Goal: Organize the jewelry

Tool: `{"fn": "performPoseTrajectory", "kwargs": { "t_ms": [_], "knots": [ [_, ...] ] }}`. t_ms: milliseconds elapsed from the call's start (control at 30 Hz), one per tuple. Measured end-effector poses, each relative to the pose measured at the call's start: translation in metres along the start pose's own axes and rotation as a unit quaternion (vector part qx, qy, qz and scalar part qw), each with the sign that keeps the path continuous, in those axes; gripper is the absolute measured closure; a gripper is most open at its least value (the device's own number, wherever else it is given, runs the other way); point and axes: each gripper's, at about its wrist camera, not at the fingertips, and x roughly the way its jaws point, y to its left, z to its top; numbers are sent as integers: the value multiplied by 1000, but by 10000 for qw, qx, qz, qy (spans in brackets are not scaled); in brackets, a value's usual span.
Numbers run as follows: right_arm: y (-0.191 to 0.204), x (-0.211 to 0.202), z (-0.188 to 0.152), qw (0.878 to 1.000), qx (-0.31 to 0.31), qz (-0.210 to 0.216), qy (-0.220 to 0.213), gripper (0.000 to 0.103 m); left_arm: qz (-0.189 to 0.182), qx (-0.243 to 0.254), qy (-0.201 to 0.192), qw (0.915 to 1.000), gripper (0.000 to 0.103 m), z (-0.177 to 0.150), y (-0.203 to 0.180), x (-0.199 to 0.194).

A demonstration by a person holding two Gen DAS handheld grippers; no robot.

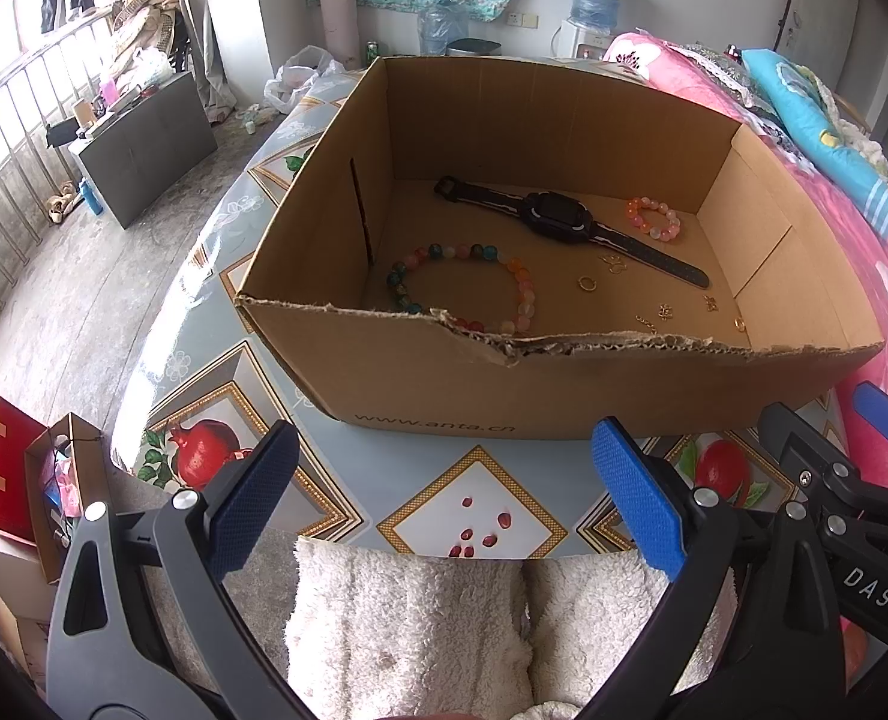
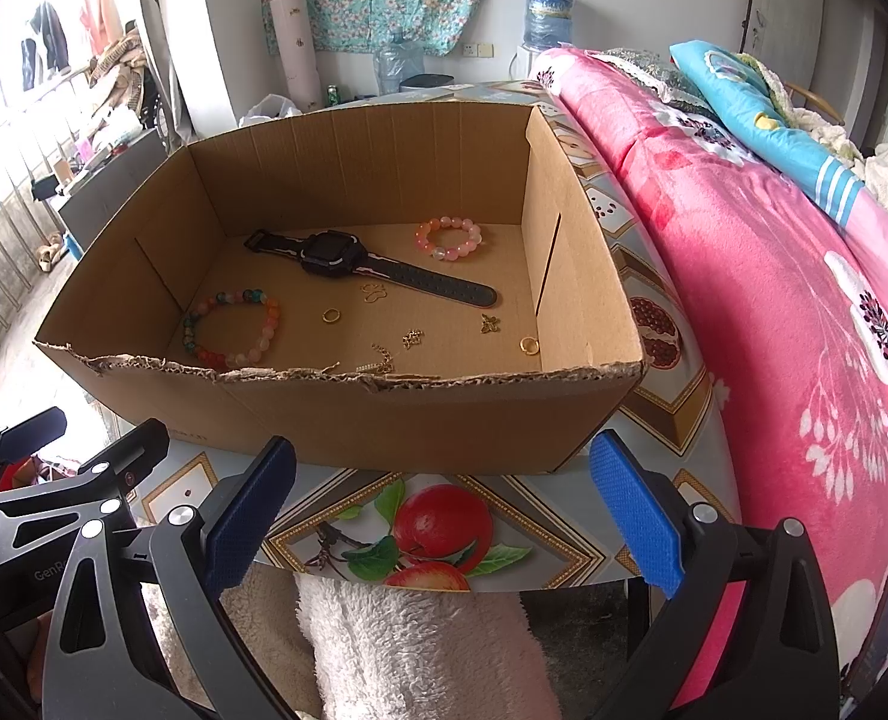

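**Jewelry lying loose on the floor of the box, both tools held back**

In the cardboard box [image 2: 336,414] on my table [image 2: 654,420] every piece I can see lies on the bare bottom, none touching another as far as I can tell. At the left, near the torn front wall, sits the large multicoloured bead bracelet [image 2: 232,327]. Behind it and toward the middle the black watch [image 2: 348,261] lies flat and slanted, strap stretched out. In front of the watch come the small gold pieces: a ring [image 2: 331,315], a thin wire charm [image 2: 374,293], a short chain [image 2: 381,360] close to the front wall, two little pendants [image 2: 413,337] – and farthest right a second ring [image 2: 528,345]. The small pink bracelet [image 2: 449,238] rests at the back right.

My judgement is that the box serves as the sorting ground, its low torn front letting me reach in. The spread would fit pieces tipped out and waiting to be grouped, or pieces already set down one by one; the pictures don't settle which.

My left gripper [image 1: 444,498] hangs short of the box over my lap, fingers spread wide with nothing between them. My right gripper [image 2: 444,504] does the same beside it – released, empty.

The front wall cuts off part of the big bracelet and the chain. The gold bits are too small to name surely.
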Motion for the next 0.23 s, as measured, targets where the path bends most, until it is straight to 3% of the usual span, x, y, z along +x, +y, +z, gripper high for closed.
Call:
{"fn": "performPoseTrajectory", "kwargs": {
  "t_ms": [233],
  "knots": [
    [0,0,0,10000,5,1,8,7,-15,-47,42,10000,9,0,-1,1]
  ]
}}
